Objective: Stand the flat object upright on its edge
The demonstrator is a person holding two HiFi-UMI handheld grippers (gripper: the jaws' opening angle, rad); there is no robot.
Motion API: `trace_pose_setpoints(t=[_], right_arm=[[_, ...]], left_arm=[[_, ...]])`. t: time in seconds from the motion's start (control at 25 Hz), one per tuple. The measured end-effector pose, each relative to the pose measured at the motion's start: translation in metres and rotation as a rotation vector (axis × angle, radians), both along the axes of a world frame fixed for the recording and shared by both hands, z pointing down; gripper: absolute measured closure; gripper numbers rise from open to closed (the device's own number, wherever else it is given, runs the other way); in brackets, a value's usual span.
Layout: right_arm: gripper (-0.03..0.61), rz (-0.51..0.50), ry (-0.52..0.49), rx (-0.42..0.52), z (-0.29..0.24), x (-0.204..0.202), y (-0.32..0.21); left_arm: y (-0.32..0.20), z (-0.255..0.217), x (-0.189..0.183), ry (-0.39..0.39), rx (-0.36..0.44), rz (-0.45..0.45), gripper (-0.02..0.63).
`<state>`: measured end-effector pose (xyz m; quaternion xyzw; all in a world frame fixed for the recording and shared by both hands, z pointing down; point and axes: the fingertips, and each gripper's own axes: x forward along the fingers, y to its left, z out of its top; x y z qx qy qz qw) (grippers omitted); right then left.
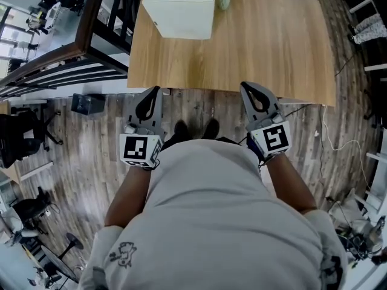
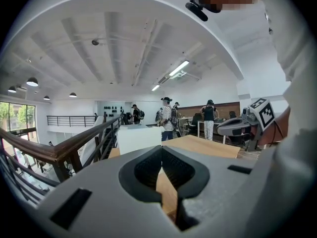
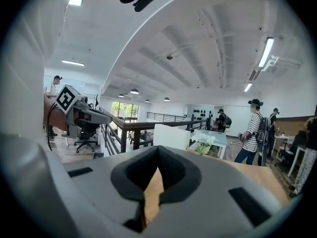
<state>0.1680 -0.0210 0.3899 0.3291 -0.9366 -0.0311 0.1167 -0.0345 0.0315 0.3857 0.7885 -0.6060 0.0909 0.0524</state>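
Two grey tongs, the left tongs (image 1: 155, 90) and the right tongs (image 1: 244, 86), each pressed together and empty, hang just short of the light wooden table (image 1: 254, 47); the white flat rectangular box (image 1: 179, 12) lies well ahead on it, nearer the left tongs, long side crosswise.

We find no readable text, brand or number anywhere. The cubes on the left gripper (image 1: 153, 92) and right gripper (image 1: 247, 87) carry only black-and-white square marker patterns, no letters or digits. The white box (image 1: 180, 12) has a tiny dark mark on its side, too small to read, and the sleeve (image 1: 123, 252) shows a small cartoon print with no legible lettering.
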Motion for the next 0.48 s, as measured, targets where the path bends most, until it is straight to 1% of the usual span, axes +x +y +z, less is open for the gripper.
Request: trace_pose_setpoints(t=[0.12, 0.24, 0.36, 0.48], right_arm=[[0.574, 0.017, -0.014, -0.004, -0.005, 0.003, 0.008], [0.574, 0.028, 0.001, 0.015, -0.01, 0.003, 0.02], [0.574, 0.038, 0.0, 0.013, -0.014, -0.003, 0.037], [0.574, 0.045, -0.004, 0.011, -0.019, -0.011, 0.056]], left_arm=[[0.007, -0.003, -0.002, -0.003, 0.008, 0.01, 0.607], [0.015, -0.007, -0.004, 0.003, 0.024, 0.023, 0.607], [0.029, -0.015, -0.01, 0.008, 0.048, 0.037, 0.607], [0.045, -0.02, -0.02, 0.008, 0.051, 0.048, 0.607]])
